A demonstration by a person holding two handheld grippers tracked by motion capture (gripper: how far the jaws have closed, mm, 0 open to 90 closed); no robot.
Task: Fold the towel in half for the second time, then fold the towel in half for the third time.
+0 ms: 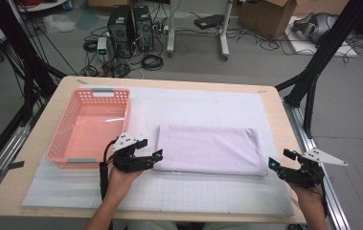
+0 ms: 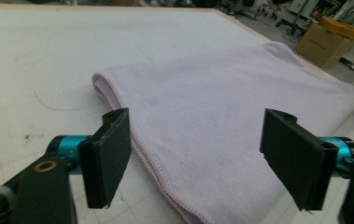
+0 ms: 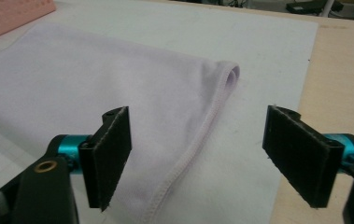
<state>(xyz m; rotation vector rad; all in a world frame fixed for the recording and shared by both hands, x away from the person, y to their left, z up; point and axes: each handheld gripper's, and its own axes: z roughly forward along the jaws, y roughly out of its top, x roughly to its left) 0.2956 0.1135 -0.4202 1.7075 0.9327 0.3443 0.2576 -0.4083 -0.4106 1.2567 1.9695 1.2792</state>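
Folded towel [image 1: 207,149] flat on the white mat [image 1: 193,191], in the middle of the counter [image 1: 11,191]. Pale purple, soft, with a stitched hem. Just right of the pink basket [image 1: 62,139], not touching it.

Left gripper [image 1: 151,149] just beside the towel's left end, held in a hand [image 1: 117,184] coming up from below. Fingers [image 2: 107,156] wide open, holding nothing. Seen from the left gripper view: towel's near left corner down between the 2 fingers, pads clear of the cloth.

Right gripper [image 1: 279,159] just beside the towel's right end, over the counter's right edge, in the other hand [image 1: 311,199]. Fingers [image 3: 109,154] wide open too, holding nothing. Seen from the right gripper view: towel's hem down between the 2 fingers, left finger over the cloth, right finger over the mat edge and bare wood.

Basket at the counter's left side. Grey handles at its 2 ends.

Floor behind the counter: 2 black computer boxes [image 1: 131,28], lots of cables [image 1: 150,61], a cardboard box [image 1: 265,14].
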